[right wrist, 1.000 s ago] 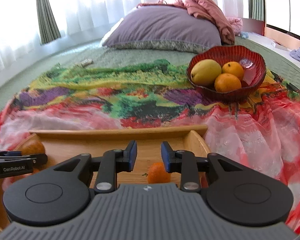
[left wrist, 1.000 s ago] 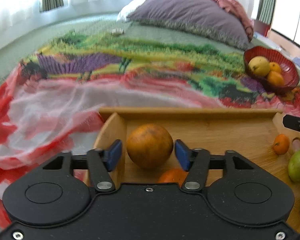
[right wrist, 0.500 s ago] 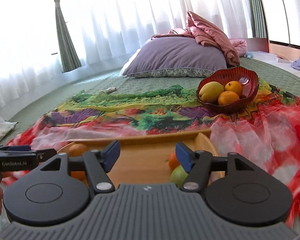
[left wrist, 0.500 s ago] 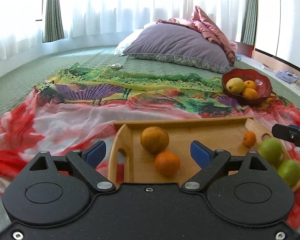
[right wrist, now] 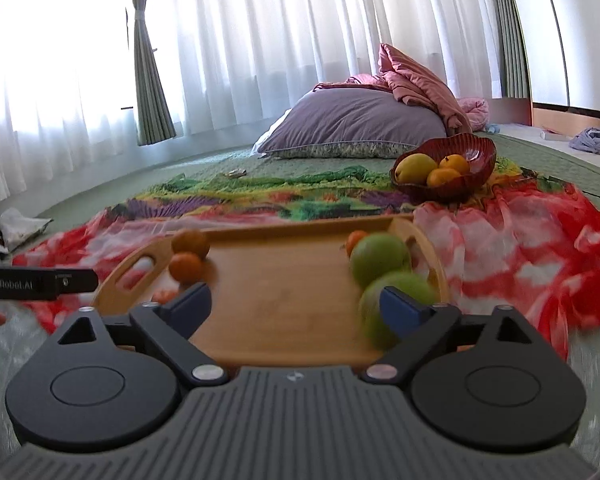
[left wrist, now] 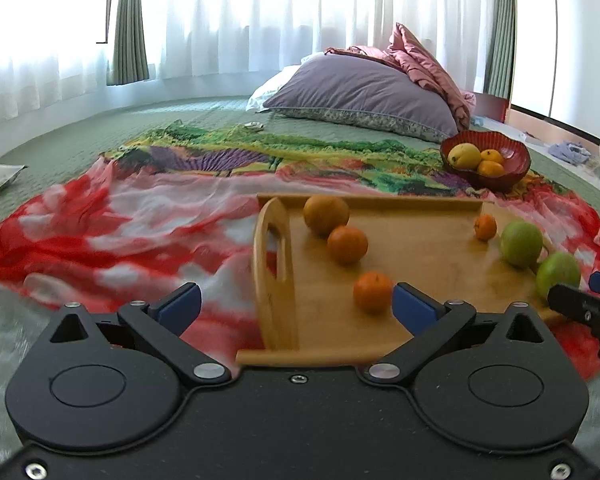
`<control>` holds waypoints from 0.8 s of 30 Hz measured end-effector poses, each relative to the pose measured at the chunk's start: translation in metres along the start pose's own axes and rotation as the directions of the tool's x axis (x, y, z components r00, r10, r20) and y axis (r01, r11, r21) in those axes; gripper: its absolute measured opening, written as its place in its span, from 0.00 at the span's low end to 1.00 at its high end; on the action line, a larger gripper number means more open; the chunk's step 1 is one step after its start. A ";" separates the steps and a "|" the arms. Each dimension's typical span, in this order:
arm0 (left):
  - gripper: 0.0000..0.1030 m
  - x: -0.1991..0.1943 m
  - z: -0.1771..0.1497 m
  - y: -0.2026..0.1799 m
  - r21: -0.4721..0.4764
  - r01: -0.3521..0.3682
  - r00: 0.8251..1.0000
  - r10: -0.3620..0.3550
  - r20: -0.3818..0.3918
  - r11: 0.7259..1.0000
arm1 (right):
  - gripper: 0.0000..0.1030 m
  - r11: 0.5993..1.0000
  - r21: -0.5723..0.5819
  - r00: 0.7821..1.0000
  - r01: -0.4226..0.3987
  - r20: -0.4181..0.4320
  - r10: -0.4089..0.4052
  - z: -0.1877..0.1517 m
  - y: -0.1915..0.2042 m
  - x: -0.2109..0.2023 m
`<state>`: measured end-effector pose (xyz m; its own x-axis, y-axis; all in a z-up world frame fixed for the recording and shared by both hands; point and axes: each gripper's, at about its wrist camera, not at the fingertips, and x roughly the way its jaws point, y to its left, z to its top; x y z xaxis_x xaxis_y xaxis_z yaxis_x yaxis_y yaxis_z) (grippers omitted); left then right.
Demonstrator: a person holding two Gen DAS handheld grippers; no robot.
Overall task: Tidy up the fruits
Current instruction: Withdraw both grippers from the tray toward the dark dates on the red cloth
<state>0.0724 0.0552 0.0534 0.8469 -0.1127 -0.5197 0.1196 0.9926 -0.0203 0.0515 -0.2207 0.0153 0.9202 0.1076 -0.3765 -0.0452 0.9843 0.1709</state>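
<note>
Left wrist: my left tool [left wrist: 296,304] has just spread wide, empty; oranges [left wrist: 347,244] sit on the wooden tray [left wrist: 420,248]. I'd straddle one squarely, clear of the tray handle [left wrist: 274,264].

Right wrist: right tool [right wrist: 296,304], jaws just opened, holds nothing; green fruits [right wrist: 380,258] crowd its right pad, red bowl [right wrist: 480,156] beyond.

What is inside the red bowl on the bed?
The red bowl holds a yellow mango and two oranges. Anything lying under them is hidden by the fruit and the bowl's wall.

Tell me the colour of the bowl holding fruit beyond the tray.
Dark red bowl, glossy and wavy-rimmed; the right wrist view shows it best.
</note>
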 end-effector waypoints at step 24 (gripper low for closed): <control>0.47 0.003 -0.054 0.008 -0.051 -0.019 0.997 0.016 -0.070 0.999 | 0.62 0.997 -0.056 0.998 0.055 -0.012 -0.056 -0.055 0.021 0.003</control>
<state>0.0481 0.0647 0.0053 0.8106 -0.0937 -0.5781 0.0768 0.9956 -0.0537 0.0321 -0.1920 -0.0319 0.9165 0.0540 -0.3963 -0.0162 0.9950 0.0981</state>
